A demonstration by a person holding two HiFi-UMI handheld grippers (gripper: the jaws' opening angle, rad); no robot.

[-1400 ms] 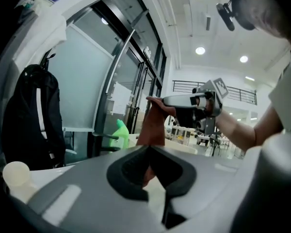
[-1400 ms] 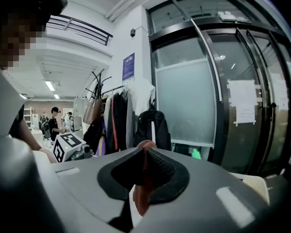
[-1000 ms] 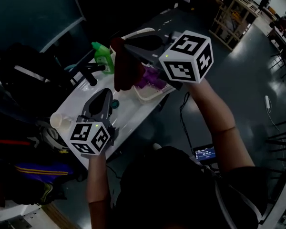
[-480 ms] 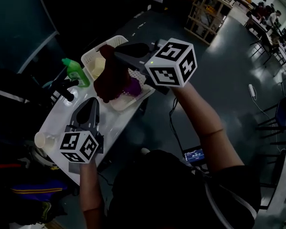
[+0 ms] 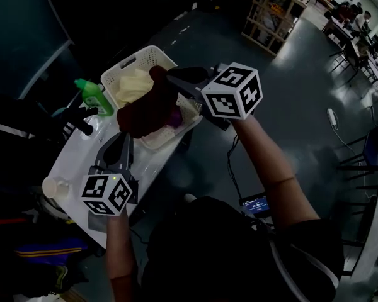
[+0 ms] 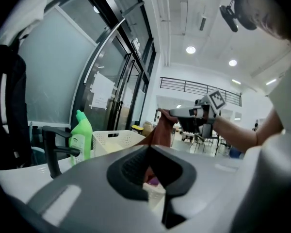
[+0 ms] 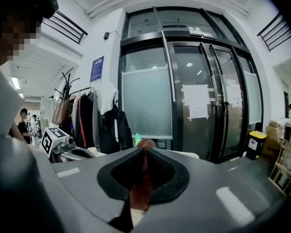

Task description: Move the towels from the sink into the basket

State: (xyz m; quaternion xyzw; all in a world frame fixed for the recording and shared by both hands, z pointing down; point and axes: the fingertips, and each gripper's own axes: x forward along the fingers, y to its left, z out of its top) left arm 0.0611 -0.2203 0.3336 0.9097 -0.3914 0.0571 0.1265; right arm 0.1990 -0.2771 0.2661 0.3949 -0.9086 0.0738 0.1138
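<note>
My right gripper (image 5: pixel 159 73) is shut on a dark red towel (image 5: pixel 143 111), which hangs from its jaws over the middle of the white basket (image 5: pixel 133 58). In the right gripper view the red cloth (image 7: pixel 140 195) is pinched between the jaws (image 7: pixel 144 153). A yellow towel (image 5: pixel 132 80) and a purple towel (image 5: pixel 174 116) lie in the basket. My left gripper (image 5: pixel 124 139) hovers shut and empty over the white sink counter (image 5: pixel 75 162), short of the basket. From the left gripper view (image 6: pixel 149 150) I see the towel (image 6: pixel 161 130) dangling ahead.
A green bottle (image 5: pixel 92 95) and a black faucet (image 5: pixel 75 124) stand at the counter's back edge. A paper cup (image 5: pixel 53 186) sits at the near left. Coats hang on a rack (image 7: pixel 94 118) beyond the counter. Shelving (image 5: pixel 278 17) stands far right on the grey floor.
My right gripper has come down and forward with the red towel, which now hangs over the basket's middle. The left gripper has drifted a little toward the basket.
</note>
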